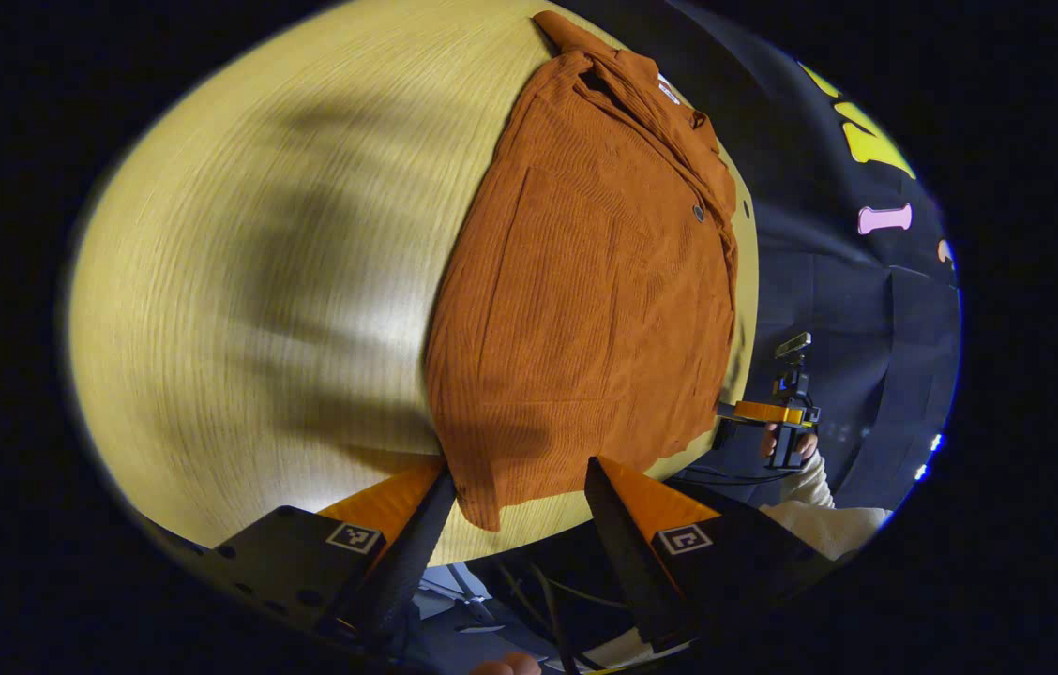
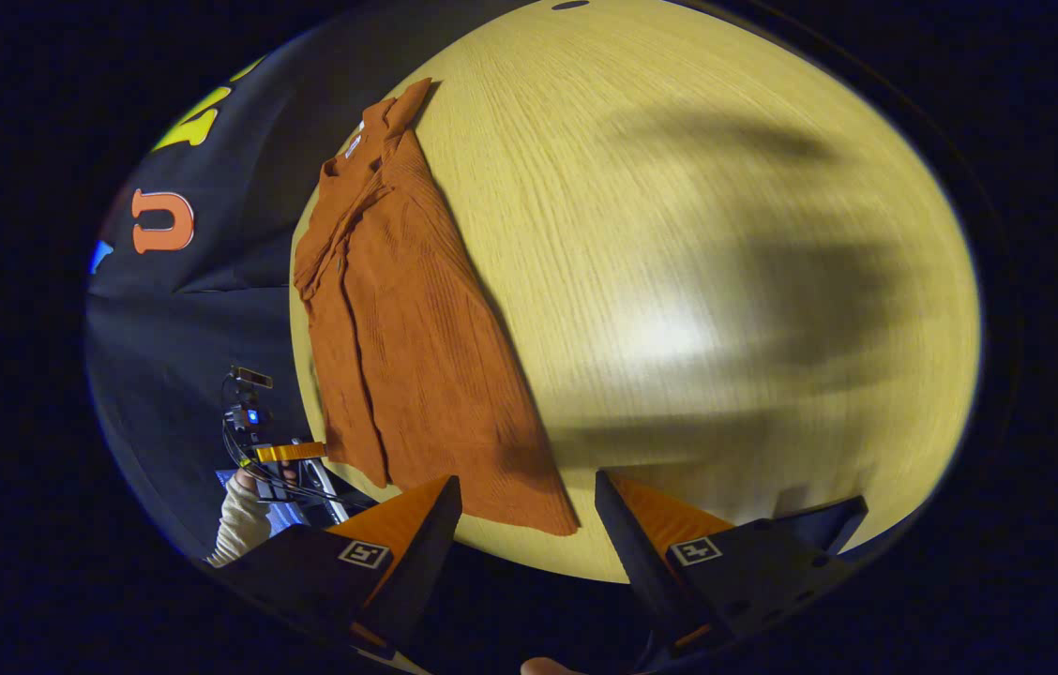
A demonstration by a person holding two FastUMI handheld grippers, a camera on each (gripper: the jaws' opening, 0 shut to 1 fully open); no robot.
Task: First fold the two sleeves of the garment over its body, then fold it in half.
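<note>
- A wooden table [image 1: 238, 309] is seen spread under both views, pale and grained, crossed by soft shadows; nothing that serves as a container is seen on it.
- One garment [image 1: 585, 291] is laid flat on the table — a rust-orange ribbed shirt with a collar and a dark button [image 1: 699, 214] near the placket. In the left gripper view its collar is turned to the far end and its hem to the near edge of the table.
- The sleeves are seen already drawn in over the body, so that a long narrow shape is formed; lengthwise folds are visible along its side in the right gripper view [image 2: 398, 328].
- The left gripper [image 1: 518, 487] is held just above the near hem of the garment, jaws spread apart and nothing gripped between them; a corner of the hem is seen in the gap without being pressed by either finger.
- The right gripper [image 2: 529, 502] is likewise held with jaws apart — the near hem corner of the garment lies just ahead of its left finger, untouched.
- Two grippers are counted, one per hand; in each view the other gripper is seen farther off beyond the table's edge, held by a hand [image 1: 787, 441] in a pale knitted sleeve [image 1: 815, 483].
</note>
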